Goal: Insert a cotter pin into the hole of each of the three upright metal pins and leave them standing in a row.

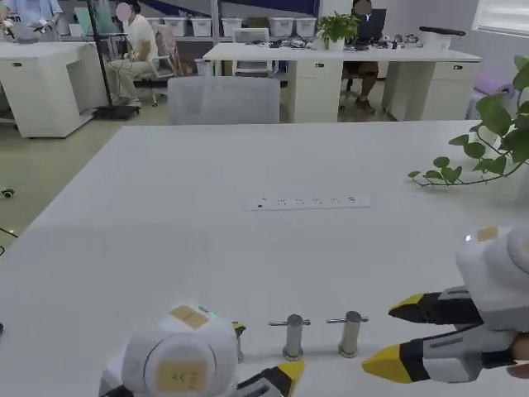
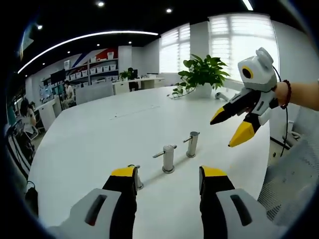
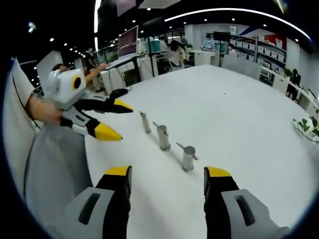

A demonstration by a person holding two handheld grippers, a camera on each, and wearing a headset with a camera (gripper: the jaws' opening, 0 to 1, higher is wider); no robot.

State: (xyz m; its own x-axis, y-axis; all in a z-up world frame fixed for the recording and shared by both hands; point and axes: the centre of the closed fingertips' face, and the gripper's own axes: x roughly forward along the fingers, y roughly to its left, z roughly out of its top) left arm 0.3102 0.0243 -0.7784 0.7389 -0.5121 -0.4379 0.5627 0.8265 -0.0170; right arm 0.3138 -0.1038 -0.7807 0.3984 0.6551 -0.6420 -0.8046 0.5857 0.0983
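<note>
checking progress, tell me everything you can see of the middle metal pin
The middle pin is a short, silvery metal cylinder with a slightly wider foot. It stands upright on the white table, midway along the row. A thin cotter pin crosses its top and sticks out sideways. Nothing else touches it.

Leafy plant (image 1: 488, 141) on white table (image 1: 248, 240)

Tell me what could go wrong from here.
One jaw of the left gripper sits close beside the nearest pin; a nudge could topple it into the middle pin. The open right gripper hangs near the end pin and could snag its cotter pin.
</note>
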